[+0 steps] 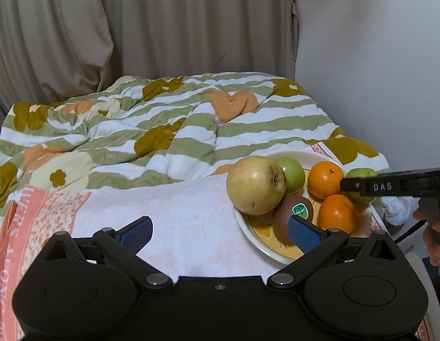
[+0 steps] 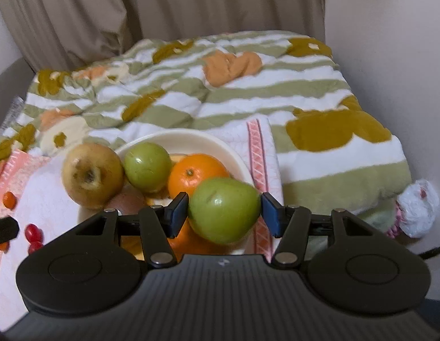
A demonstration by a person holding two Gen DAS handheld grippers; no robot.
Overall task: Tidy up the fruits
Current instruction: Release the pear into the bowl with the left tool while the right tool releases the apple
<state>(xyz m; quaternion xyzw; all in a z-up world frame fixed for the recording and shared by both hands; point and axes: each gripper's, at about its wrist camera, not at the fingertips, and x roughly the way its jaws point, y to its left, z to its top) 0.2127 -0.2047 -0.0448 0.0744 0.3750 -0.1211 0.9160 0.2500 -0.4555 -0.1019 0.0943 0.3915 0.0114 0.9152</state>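
Home bedroom. Bed (image 1: 168, 199) filled middle of frame, rumpled quilt (image 1: 163, 125) with green stripes and mustard and orange flowers bunched toward back. Pink-printed white sheet (image 1: 174, 216) lay across lower left. Beige curtains (image 1: 134, 22) hung in folds along top, plain white wall (image 1: 370, 56) at upper right. Cream plate (image 2: 191, 140) of fruit sat directly on bedding, lower centre: household setting, not kitchen or lab.
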